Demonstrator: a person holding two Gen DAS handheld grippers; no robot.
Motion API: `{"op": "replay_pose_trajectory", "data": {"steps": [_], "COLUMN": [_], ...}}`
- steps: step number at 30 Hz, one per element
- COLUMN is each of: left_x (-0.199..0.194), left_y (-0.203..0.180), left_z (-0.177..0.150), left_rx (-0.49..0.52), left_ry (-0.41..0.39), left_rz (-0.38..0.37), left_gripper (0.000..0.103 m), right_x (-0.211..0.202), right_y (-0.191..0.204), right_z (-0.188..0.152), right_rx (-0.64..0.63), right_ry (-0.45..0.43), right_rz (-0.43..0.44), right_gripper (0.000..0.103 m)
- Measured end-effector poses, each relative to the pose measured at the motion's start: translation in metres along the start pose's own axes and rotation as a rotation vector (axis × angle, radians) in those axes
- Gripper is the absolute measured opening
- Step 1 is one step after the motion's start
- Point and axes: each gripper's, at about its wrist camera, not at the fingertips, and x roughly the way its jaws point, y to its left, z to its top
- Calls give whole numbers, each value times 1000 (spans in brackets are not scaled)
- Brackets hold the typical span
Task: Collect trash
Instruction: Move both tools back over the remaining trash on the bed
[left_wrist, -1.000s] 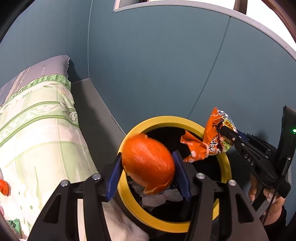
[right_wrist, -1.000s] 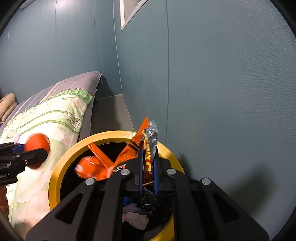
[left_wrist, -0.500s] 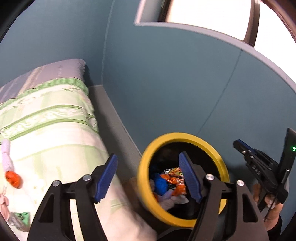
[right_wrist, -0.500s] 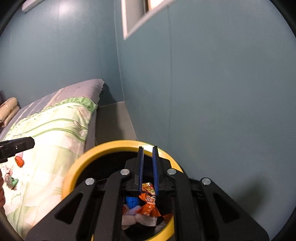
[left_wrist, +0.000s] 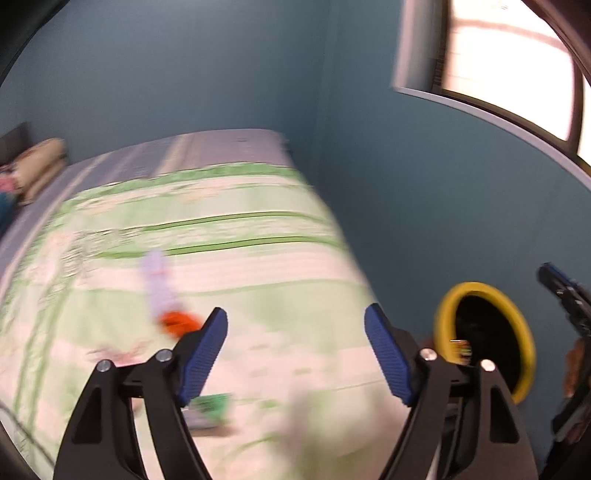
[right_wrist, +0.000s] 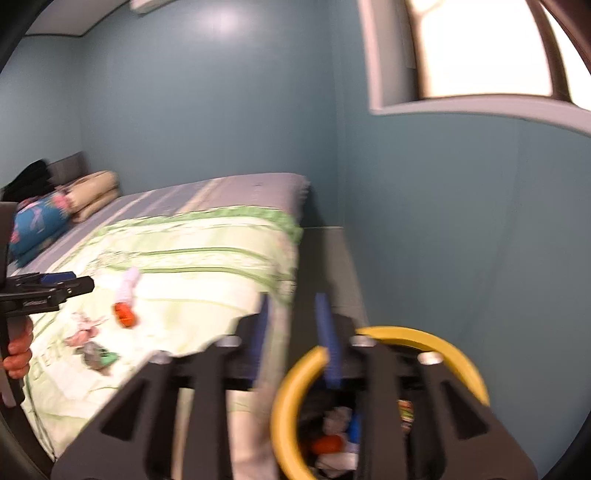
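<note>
Swung from round yellow-rimmed bin (right_wrist: 388, 334) toward quilted bed (left_wrist: 258, 266); left tool (left_wrist: 295, 325) spread empty, right tool (right_wrist: 291, 314) just parted, ribbed pads bare.

yellow-rimmed bin (right_wrist: 291, 398), green-striped quilt (right_wrist: 207, 258), teal wall (right_wrist: 221, 110)

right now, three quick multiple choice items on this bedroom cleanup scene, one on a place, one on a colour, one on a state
1. Where does the trash bin stand?
A. on the bed
B. on the floor between the bed and the wall
C. on the window sill

2. What colour is the bin's rim?
A. yellow
B. red
C. white

3. What does the left gripper hold?
A. an orange peel
B. a snack wrapper
C. nothing, its jaws are open

Answers: 1 B, the bin sits low beside the bed, near the blue wall. 2 A, the ring is yellow in both views. 3 C, only the blanket shows between its blue pads.
</note>
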Motion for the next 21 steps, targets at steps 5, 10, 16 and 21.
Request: {"op": "replay_pose_trajectory", "data": {"steps": [5,10,16,21], "left_x": [-18,-20,-11,7], "left_y": [79,140,181,196], "left_z": [-18,-40,-70,-91], "left_rx": [-100,-175,-243,-266], "left_ry": [44,83,143,200], "left_rz": [120,201,227,225], "left_gripper": [74,77,79,80], "right_x": [19,40,61,80], "right_y": [65,130,188,229], "right_z": [7,-3,-27,-54], "right_rx": [-82,-177,-261,-343], "right_ry": [27,79,160,222], "right_rz": [120,264,429,527], "right_gripper": [36,45,54,65]}}
